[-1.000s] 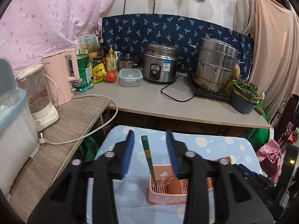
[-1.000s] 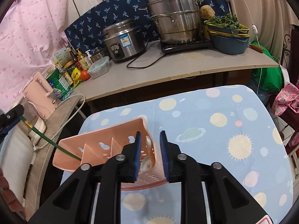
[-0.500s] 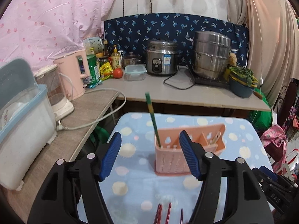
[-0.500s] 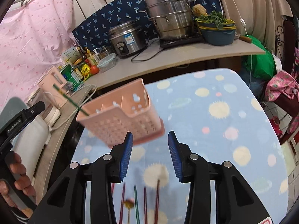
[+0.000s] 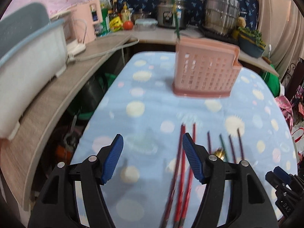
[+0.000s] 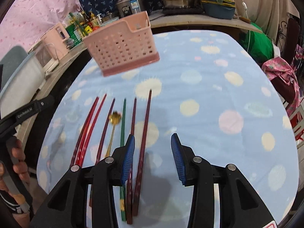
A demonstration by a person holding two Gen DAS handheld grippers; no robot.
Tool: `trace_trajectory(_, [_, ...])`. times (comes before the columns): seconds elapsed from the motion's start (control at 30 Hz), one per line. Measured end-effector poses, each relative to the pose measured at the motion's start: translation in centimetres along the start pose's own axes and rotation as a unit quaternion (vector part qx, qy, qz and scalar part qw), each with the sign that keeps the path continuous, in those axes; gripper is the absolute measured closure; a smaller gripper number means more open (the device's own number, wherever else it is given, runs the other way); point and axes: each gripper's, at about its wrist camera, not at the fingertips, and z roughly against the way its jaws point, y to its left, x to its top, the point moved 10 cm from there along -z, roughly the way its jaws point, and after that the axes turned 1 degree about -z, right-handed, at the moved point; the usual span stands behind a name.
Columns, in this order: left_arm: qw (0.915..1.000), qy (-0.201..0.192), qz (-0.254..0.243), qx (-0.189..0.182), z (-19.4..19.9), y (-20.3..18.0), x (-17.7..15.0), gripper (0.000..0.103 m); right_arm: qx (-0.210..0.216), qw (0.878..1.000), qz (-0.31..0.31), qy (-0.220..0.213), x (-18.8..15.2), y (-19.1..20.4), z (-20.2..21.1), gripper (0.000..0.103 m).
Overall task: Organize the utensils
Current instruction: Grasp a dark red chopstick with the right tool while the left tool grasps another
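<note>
A pink perforated utensil basket (image 5: 205,70) stands on the blue dotted tablecloth (image 5: 152,98), with one green chopstick (image 5: 175,17) upright in it; the basket also shows in the right wrist view (image 6: 123,45). Several red and dark chopsticks (image 6: 89,129), a green chopstick (image 6: 123,125) and a gold spoon (image 6: 114,119) lie side by side on the cloth near me. My left gripper (image 5: 152,159) is open and empty above the red chopsticks (image 5: 182,171). My right gripper (image 6: 152,157) is open and empty, just right of the row.
A wooden side counter (image 5: 57,98) with a blue-lidded tub (image 5: 24,57) and a pink kettle (image 5: 89,19) runs along the left. A back counter holds a rice cooker (image 5: 169,15), a steel steamer (image 5: 220,17), bottles and a bowl of greens (image 6: 216,5).
Both grippers have opened and pulled back from the basket toward the near edge. The basket now stands free with the green chopstick in it. The row of chopsticks has come into view.
</note>
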Motion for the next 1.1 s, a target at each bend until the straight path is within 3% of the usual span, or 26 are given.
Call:
trace_trajectory(0.23, [0.9993,0.038,-0.002,0.0,-0.9,1.3,-5.6,0.042,-0.017,0.999,0.033,0.019,-3.6,1.0,-1.0,0.064])
trace_trajectory(0.43, [0.9981,0.06,-0.008,-0.009,-0.9,1.0,-8.7,0.042,-0.016,0.999,0.03,0.038,-5.2,1.1,-1.7,0.074])
trace_trajectory(0.7, [0.9979,0.064,-0.004,-0.011,-0.6,1.1,-9.7,0.042,-0.012,0.998,0.038,0.05,-6.1,1.6,-2.2,0.085])
trace_trajectory(1.1, [0.9969,0.075,-0.01,-0.02,0.4,1.0,-11.9,0.042,-0.026,0.997,0.051,0.045,-8.0,1.2,-0.8,0.091])
